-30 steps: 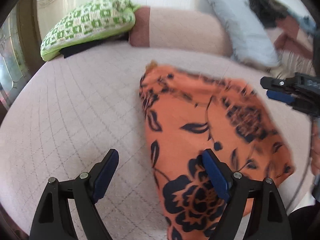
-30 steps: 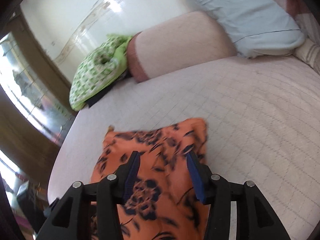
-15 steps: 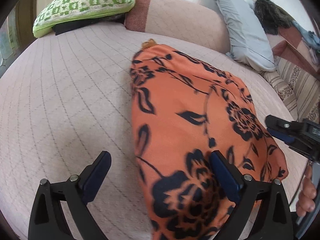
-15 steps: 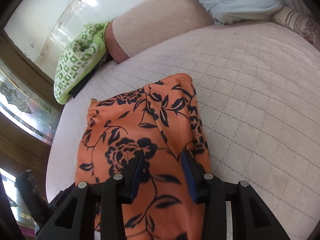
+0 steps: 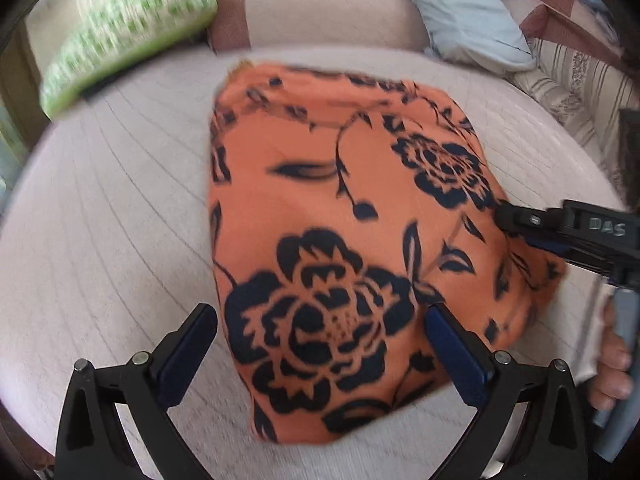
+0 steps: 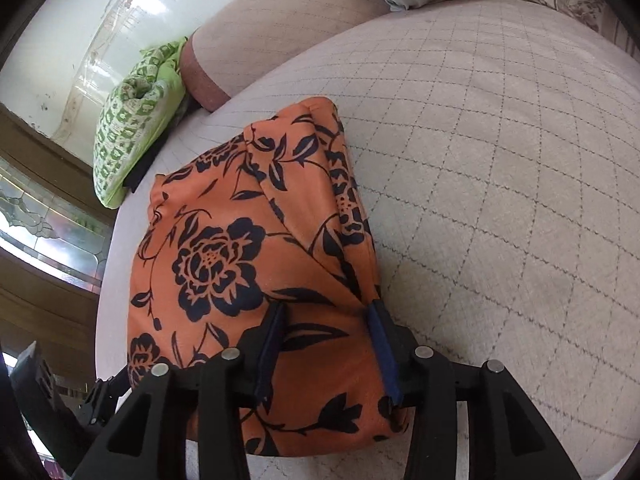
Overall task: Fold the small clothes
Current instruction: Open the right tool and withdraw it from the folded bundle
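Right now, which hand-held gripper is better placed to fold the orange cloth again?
Probably the right hand-held gripper: cloth bunches between its opening jaws. The left hand-held gripper is wide open over it.

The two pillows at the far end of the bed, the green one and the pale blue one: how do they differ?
The green pillow has a green-and-white checked print; the pale blue pillow is plain. The green pillow lies at the left end of the pink bolster, with something dark under it; the pale blue pillow leans at the right end. Both sit at the far edge of the quilted bed cover, beyond the orange floral garment.
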`<state>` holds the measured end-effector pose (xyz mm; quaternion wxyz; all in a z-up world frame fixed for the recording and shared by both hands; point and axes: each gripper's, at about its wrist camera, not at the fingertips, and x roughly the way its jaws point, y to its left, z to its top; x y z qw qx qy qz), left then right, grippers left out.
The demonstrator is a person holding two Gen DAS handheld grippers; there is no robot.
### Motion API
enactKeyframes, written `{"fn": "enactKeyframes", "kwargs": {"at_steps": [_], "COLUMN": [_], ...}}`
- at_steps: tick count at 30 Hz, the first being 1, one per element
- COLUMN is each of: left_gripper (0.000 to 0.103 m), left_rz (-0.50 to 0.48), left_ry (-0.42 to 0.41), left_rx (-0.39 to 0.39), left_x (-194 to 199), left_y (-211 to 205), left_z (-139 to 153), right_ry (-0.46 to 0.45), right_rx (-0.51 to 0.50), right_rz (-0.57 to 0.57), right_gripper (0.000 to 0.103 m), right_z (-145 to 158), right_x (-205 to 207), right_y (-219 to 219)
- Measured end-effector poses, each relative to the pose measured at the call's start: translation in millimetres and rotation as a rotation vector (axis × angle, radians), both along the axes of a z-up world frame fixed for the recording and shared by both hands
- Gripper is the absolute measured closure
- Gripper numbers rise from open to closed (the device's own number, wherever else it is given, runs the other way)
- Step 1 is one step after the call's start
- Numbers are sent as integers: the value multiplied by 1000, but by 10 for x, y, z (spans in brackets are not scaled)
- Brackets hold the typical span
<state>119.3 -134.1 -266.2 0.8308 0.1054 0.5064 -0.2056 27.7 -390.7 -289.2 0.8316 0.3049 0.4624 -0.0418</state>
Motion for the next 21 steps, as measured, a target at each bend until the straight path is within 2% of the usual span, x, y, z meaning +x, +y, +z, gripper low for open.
{"fn": "enactKeyframes", "kwargs": {"at_steps": [1,2,4,6,8,10,13,17,21], "left_gripper": [0,0,0,0,0,0,0,0,0], "left_rz": [0,34,129,188,221,228,189,176,177], "left_ry": [50,70,35,5,-46,-111,-122,-140,-54], "left_rx": [-28,-46,-34,2,62,169,272,295,250], "left_x": [37,65,87,115,128,134,184,193,348], "left_y": [48,113,215,245,214,108,-83,-163,-114], "left_z": [8,33,117,205,294,332,233,122,72], "right_ry": [6,36,39,38,42,48,48,-60,-201], "right_rx": [-2,4,78,95,77,63,87,87,76], "right_rz": [4,0,-11,-8,-2,4,-12,-88,-117], "right_gripper": [50,35,33,33,33,33,33,33,33], "right_z": [-15,-63,-138,-124,-107,-72,-12,202,442], "right_x": [17,51,84,107,114,120,119,12,-131], "right_y": [-13,-37,-103,-127,-109,-102,-158,-363,-459]}}
